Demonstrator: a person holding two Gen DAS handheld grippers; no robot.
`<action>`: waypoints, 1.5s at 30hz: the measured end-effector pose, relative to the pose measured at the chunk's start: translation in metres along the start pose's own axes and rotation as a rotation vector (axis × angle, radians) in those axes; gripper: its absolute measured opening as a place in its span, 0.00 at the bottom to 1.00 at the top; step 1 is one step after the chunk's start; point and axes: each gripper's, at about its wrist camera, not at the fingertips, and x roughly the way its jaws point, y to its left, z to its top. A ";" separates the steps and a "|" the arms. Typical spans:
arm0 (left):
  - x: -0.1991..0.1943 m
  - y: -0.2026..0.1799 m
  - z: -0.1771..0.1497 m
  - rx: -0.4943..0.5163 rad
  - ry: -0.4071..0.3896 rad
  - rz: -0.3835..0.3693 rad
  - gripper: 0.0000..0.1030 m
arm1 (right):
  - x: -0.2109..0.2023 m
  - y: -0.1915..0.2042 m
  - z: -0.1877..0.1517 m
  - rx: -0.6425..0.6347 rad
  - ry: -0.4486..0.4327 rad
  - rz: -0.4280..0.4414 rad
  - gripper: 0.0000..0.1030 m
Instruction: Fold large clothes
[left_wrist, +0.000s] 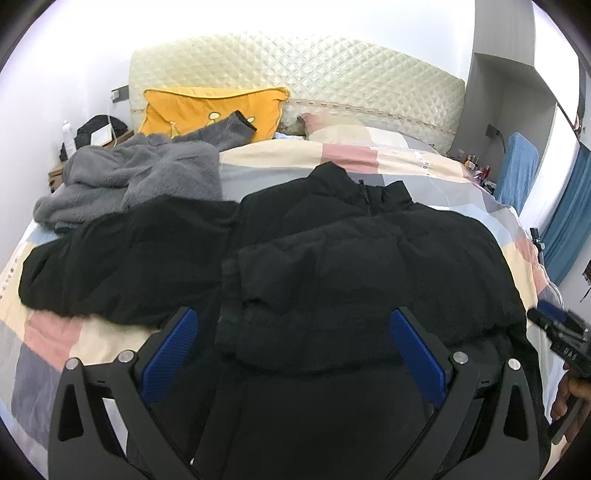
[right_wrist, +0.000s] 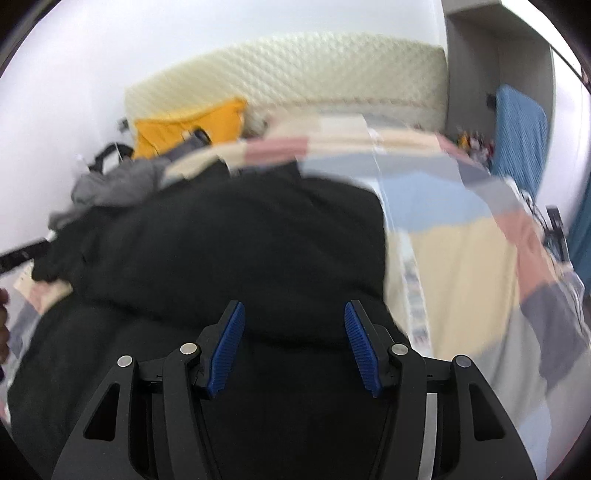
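Lying spread on the bed (left_wrist: 369, 155), the black fleece jacket (left_wrist: 332, 240), judged soft, bulky and floppy, is best pinched at hem or shoulder seam; left gripper (left_wrist: 291, 347) and right gripper (right_wrist: 293, 343) hover wide open, empty.

Two wrist views over the black jacket (left_wrist: 332, 258), facing the headboard (left_wrist: 295, 74)

Left view sits close above its near hem; right view, blurred, hangs just rightward; both share jacket, headboard and yellow pillow (left_wrist: 210, 110).
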 end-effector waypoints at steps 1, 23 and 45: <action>0.006 -0.002 0.004 0.008 0.003 0.002 1.00 | 0.006 0.003 0.009 0.012 -0.019 0.009 0.51; 0.112 -0.009 0.005 0.040 0.107 0.035 1.00 | 0.115 0.005 0.014 0.043 0.075 0.054 0.51; -0.135 0.005 -0.018 -0.018 -0.073 -0.075 1.00 | -0.141 0.062 -0.036 0.029 -0.190 0.040 0.53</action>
